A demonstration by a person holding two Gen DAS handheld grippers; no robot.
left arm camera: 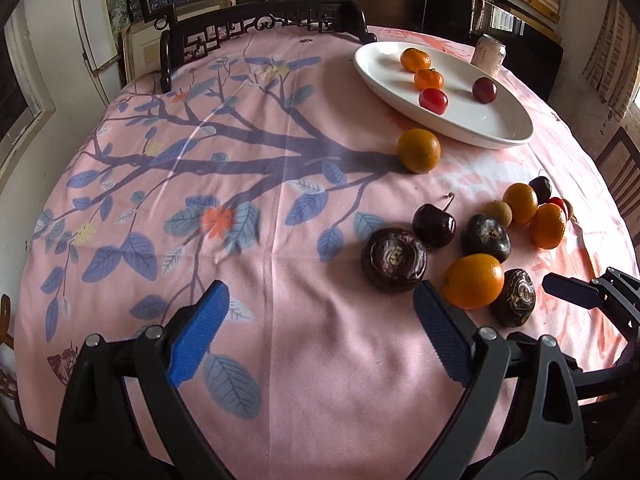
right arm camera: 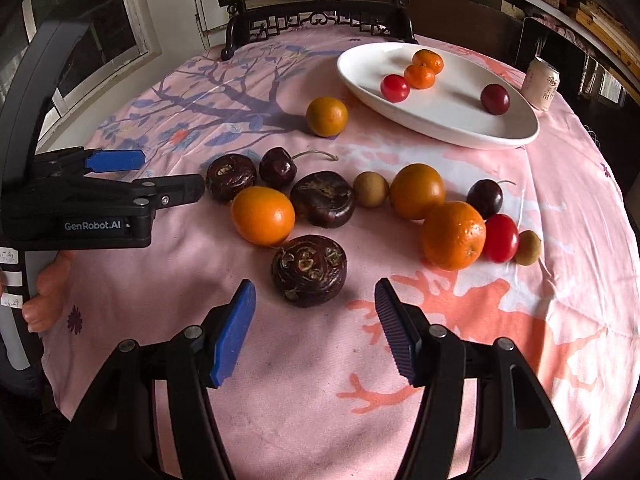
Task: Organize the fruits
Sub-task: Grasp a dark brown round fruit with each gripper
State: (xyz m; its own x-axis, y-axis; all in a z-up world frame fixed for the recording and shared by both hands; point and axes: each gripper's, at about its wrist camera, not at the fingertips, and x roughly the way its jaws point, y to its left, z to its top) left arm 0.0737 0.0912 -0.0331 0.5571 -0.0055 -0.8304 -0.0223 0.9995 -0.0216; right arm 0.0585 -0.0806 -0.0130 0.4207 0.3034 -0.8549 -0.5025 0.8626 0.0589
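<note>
At the left edge of the right wrist view the left gripper (right arm camera: 120,176) reached in sideways, blue pads pointing right, its jaws wide apart with nothing between them. Just right of it on the pink cloth-covered counter (right arm camera: 320,360) lay a loose cluster of fruit: wrinkled, dark, flattened water chestnuts (right arm camera: 309,270), glossy smooth oranges (right arm camera: 263,215), a stemmed cherry (right arm camera: 278,168) with its stem aimed right. At lower centre the right gripper (right arm camera: 314,332) stood half-open and empty, the nearest chestnut just beyond its ribbed pads. At upper right sat the oval white plate (right arm camera: 460,128), glazed, its long axis running from upper left to lower right, holding two mandarins (right arm camera: 419,76), a red tomato (right arm camera: 395,88) and a dark plum (right arm camera: 495,99)
</note>
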